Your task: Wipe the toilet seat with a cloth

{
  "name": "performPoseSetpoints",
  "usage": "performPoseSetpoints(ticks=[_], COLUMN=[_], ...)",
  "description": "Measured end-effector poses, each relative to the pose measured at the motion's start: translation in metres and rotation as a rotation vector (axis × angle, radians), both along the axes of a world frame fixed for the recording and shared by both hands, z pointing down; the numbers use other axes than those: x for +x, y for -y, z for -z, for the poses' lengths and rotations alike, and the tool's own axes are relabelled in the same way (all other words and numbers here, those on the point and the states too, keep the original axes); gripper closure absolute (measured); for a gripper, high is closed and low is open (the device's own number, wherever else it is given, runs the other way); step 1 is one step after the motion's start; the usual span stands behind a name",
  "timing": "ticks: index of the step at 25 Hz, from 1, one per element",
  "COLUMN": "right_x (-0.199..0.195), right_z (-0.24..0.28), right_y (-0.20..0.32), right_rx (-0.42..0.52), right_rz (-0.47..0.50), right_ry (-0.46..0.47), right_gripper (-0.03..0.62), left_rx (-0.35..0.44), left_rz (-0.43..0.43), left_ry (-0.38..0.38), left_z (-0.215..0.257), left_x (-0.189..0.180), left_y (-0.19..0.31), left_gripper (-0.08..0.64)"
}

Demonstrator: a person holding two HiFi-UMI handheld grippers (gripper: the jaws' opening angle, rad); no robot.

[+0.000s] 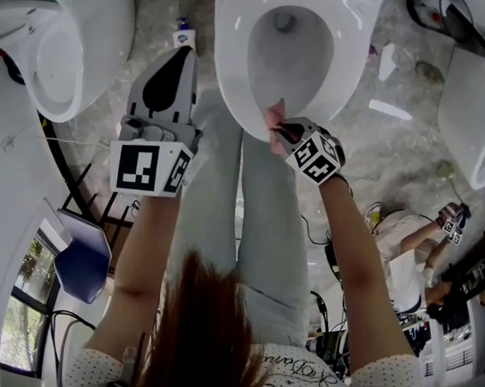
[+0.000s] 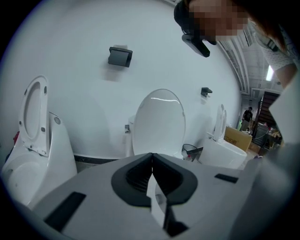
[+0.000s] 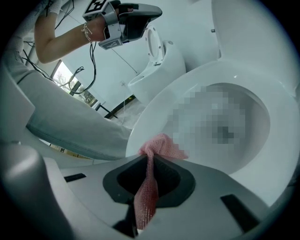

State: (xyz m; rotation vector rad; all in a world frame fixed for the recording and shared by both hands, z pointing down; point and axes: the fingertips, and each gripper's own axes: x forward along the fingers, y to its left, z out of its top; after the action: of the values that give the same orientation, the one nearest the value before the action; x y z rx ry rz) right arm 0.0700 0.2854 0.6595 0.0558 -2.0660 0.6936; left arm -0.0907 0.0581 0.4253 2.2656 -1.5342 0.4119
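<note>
A white toilet seat rings the bowl at the top of the head view. My right gripper is shut on a pink mesh cloth, and the cloth rests on the seat's near rim. The cloth shows as a small pink tuft at the rim in the head view. My left gripper is shut on nothing and hangs left of the bowl, above the floor. In the left gripper view the jaws meet at their tips, facing an upright toilet lid by the wall.
Other white toilets stand around: one at far left, one at right. A small bottle stands on the floor left of the bowl. The person's grey trouser legs stand close before the bowl. Cables and a blue stool lie behind.
</note>
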Motion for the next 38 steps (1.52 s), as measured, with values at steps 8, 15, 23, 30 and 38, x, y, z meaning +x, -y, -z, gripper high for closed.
performPoseSetpoints(ticks=[8,15,23,30,38], right_x=[-0.014,-0.037,-0.054,-0.072,-0.084], right_z=[-0.001,0.0,0.001,0.004,0.005], right_y=[0.002,0.003,0.01,0.022,0.038], right_rx=[-0.009,-0.033,-0.025,-0.017,-0.006], right_rz=[-0.006,-0.064,-0.096,-0.155,-0.277], right_ry=[0.018,0.037,0.049,0.066,0.027], right_gripper=[0.537,0.535,0.534,0.535,0.537], left_rx=[0.003,0.005,0.004,-0.002,-0.006], left_rz=[0.014,0.019,0.013,0.011,0.012], left_ry=[0.032,0.028,0.025,0.019,0.007], left_z=[0.002,0.005,0.003,0.001,-0.001], left_x=[-0.016,-0.021,-0.02,-0.023,-0.027], left_y=[-0.002,-0.001,0.002,0.005,0.01], left_gripper=[0.555,0.555,0.555,0.555,0.555])
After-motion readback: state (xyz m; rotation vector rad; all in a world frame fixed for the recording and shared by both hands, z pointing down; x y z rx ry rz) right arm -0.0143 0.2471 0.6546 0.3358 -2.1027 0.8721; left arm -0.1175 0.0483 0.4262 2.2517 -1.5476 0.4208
